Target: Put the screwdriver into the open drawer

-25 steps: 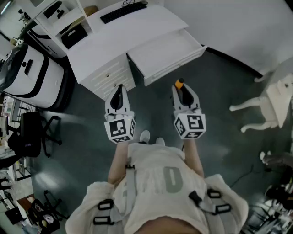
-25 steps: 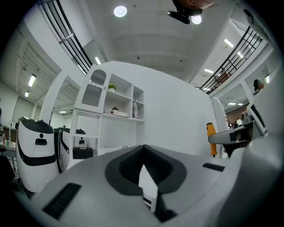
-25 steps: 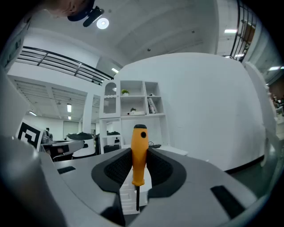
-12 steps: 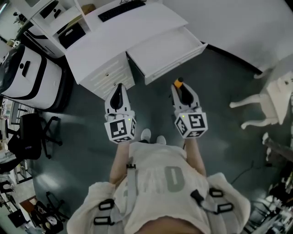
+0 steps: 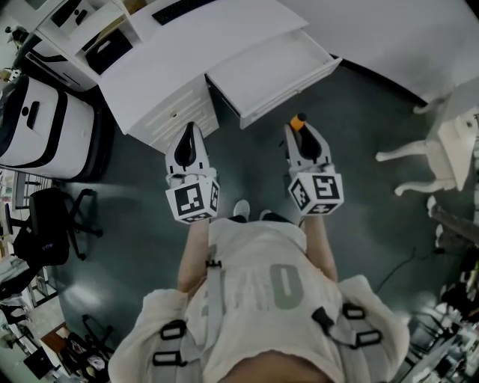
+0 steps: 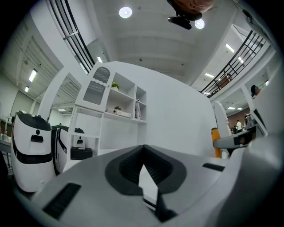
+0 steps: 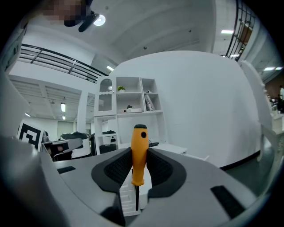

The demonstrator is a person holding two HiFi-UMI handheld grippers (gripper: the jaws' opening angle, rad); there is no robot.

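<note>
Right gripper [image 5: 299, 133]: jaws clenched on the screwdriver [image 7: 139, 153]. It stands upright, with the orange handle pinched between the dark pads and its black-capped end up. The thin dark shaft hangs down below the pads. Left gripper [image 5: 189, 133]: jaws pinched together at the tips with nothing between them; only a thin sliver of white furniture shows through.

Head view: both grippers are held out in front of the person, side by side and apart, over the dark floor [image 5: 359, 120], pointing at the white table [image 5: 187, 60]. The open drawer [image 5: 288, 93] juts from the table's right part toward the person. Its inside looks bare white. The screwdriver is on the near side of the drawer front, close to it but outside, over the floor. The left gripper's tip is near the closed drawers under the table's left part. A dark keyboard [image 5: 178, 9] lies at the table's far edge. A white chair [image 5: 441, 161] stands well off to the right and a black office chair [image 5: 45, 224] to the left.
</note>
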